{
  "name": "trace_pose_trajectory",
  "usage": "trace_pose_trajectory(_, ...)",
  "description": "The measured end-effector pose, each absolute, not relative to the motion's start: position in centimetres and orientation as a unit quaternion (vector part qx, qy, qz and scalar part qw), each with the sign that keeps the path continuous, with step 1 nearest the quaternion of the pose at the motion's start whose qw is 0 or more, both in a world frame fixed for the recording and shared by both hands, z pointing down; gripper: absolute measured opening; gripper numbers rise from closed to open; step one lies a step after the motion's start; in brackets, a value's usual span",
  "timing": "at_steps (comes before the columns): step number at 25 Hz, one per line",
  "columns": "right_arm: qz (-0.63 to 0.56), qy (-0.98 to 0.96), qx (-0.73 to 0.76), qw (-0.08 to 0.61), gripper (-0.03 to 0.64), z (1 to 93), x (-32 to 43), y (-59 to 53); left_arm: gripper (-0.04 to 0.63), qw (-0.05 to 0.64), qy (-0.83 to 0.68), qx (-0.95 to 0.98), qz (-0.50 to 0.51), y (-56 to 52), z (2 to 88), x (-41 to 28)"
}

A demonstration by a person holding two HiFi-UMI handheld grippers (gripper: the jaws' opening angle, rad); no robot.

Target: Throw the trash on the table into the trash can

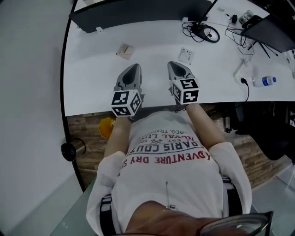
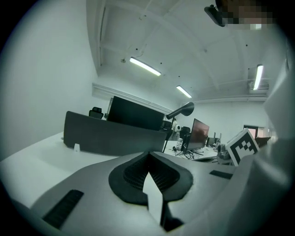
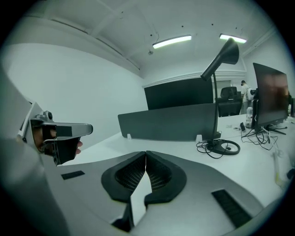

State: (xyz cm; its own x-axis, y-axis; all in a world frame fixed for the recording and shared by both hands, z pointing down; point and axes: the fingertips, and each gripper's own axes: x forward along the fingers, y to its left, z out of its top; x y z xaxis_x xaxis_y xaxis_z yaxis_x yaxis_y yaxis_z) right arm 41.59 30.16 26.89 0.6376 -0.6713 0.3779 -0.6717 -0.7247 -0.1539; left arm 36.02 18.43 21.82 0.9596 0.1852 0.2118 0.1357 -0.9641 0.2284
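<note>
Clear run ahead on the white surface (image 1: 92, 69)
Only a crumpled paper (image 1: 125, 50) and a small wrapper (image 1: 186, 55) lie in my path; a dark divider (image 1: 138, 14) walls the back, and the lamp base (image 1: 206, 32) and cables (image 1: 237, 34) crowd the right.

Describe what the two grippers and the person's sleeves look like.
Both the left gripper and the right gripper are grey, tapering shells with black ribbed pads inside. Each carries a white cube printed with black square markers. The forearms are bare below the short white sleeves of a T-shirt with lettering.
</note>
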Motion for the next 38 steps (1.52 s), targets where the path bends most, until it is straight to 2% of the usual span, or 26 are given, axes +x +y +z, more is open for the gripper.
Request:
trace_pose_trajectory(8,0.207,-0.369,0.906,-0.009,0.027,27.5,42.9,32.2,0.022,0.104,0.081,0.984,0.122,20.0,22.0,37.3)
trace_pose_trajectory(15,0.218,-0.376,0.901,-0.010,0.028,28.7,43.2,32.2,0.023,0.134,0.062,0.981,0.128,20.2,23.1,37.4)
trace_pose_trajectory(27,0.290,-0.336,0.896,-0.011,0.029,34.3,45.9,34.3,0.023,0.144,0.061,0.965,0.208,21.8,28.9,39.4)
trace_pose_trajectory(28,0.300,-0.332,0.894,-0.013,0.045,35.1,46.4,34.6,0.023,0.143,0.066,0.963,0.217,22.1,29.6,39.9)
trace_pose_trajectory(30,0.322,-0.327,0.888,-0.010,0.172,36.9,47.6,34.9,0.023,0.137,0.075,0.960,0.232,22.8,30.8,41.0)
trace_pose_trajectory(38,0.390,-0.298,0.870,0.049,0.222,43.9,52.9,36.4,0.023,0.124,0.096,0.949,0.272,24.9,35.0,46.2)
